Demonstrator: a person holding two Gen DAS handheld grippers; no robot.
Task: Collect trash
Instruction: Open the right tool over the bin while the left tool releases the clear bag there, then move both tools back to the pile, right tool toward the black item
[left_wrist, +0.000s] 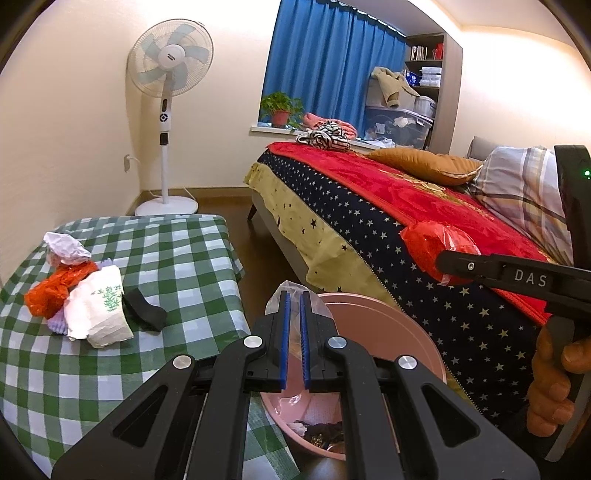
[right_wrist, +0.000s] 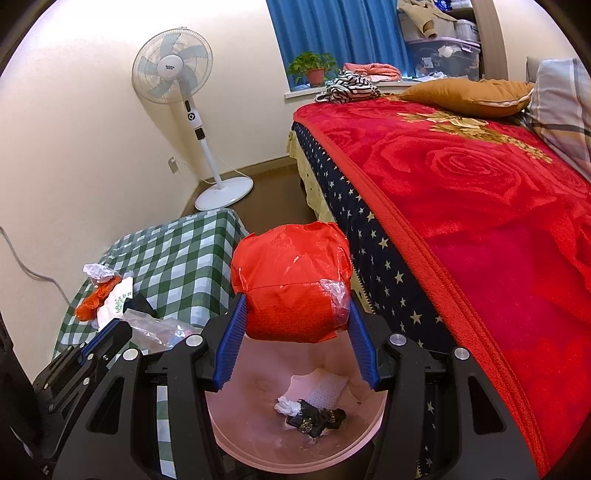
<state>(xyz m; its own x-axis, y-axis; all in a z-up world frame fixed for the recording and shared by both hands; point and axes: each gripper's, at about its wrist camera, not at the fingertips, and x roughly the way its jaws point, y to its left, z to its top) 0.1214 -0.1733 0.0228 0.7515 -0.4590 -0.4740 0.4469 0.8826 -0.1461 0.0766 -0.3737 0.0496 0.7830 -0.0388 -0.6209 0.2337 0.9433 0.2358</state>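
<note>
Red plastic fills your right hand-held gripper: its blue pads clamp a bulging red bag above the pink basin beside the bed. Your left hand-held gripper, jaws nearly closed, pinches a clear plastic wrapper over the basin's rim. More trash, a pile of crumpled paper and orange plastic, sits on the checked desk.

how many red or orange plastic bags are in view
2: one red bag gripped by the right gripper above the pink basin, one orange bag in the table pile. Others may be hidden.
</note>
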